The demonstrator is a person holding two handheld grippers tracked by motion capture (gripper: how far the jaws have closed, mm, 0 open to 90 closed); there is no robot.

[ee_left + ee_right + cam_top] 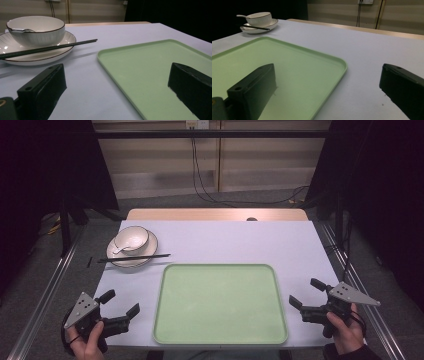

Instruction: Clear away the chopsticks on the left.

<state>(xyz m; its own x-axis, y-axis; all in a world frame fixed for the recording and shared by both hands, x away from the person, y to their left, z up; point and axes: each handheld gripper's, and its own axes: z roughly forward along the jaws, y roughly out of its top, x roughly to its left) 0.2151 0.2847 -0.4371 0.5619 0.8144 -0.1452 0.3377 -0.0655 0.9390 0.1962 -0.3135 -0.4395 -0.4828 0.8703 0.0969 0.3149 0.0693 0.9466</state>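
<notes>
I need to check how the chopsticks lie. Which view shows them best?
The left gripper view: the chopsticks lie close, across the plate rim. The high view shows them small; the right gripper view, far off.

Glossy ceramic bowl (37,29), matt plastic tray (155,72)

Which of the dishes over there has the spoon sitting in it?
The white bowl, stacked on the plate; the plate carries the black chopsticks across its rim.
</notes>
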